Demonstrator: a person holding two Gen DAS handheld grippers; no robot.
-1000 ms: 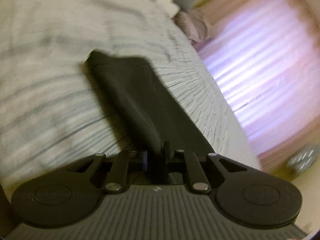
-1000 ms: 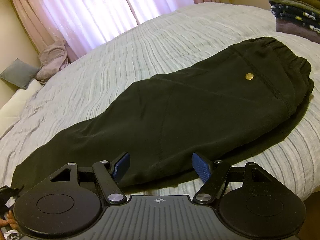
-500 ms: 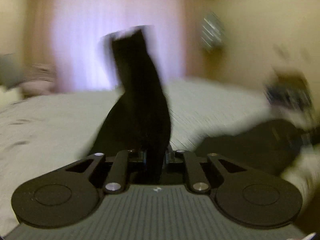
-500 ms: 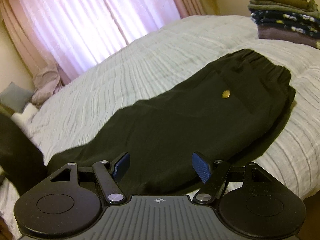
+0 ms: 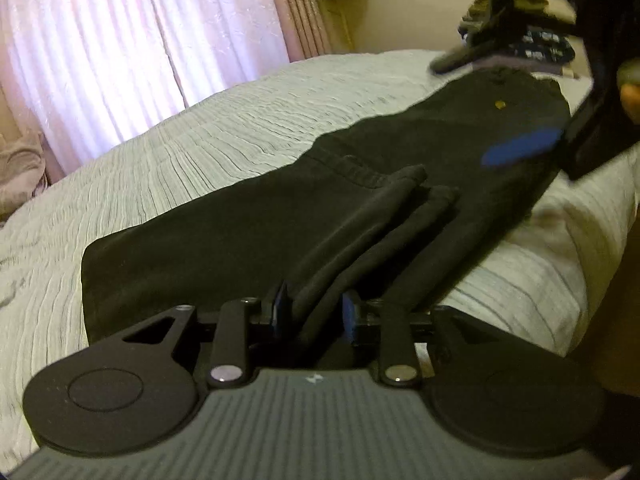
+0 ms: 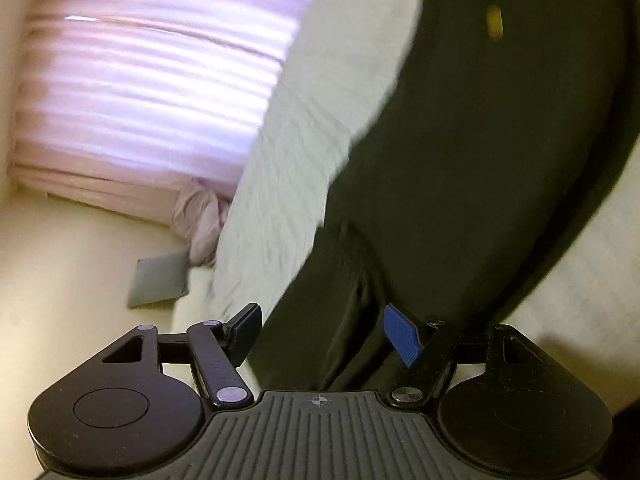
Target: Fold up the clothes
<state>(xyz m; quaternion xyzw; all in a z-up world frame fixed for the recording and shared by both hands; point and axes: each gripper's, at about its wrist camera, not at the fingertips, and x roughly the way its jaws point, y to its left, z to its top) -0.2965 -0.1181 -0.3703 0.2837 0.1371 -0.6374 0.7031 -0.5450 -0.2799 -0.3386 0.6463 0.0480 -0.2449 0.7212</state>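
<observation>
Pink curtains (image 5: 132, 40) back a bed (image 5: 240, 128) carrying black trousers (image 5: 400, 168). The left gripper (image 5: 314, 312) has carried the leg ends over onto the trousers' middle; its jaws are opening, the doubled cloth loose between them. First fold judged laid. Near the bed's right edge, the right gripper (image 6: 324, 332) hangs spread wide, grasping nothing.

Pink curtains (image 5: 132, 44) are seen at eleven o'clock behind a ribbed pale bedspread (image 5: 224, 152). A crumpled mauve cloth (image 6: 202, 220) and grey cushion (image 6: 160, 280) are seen at nine o'clock.
</observation>
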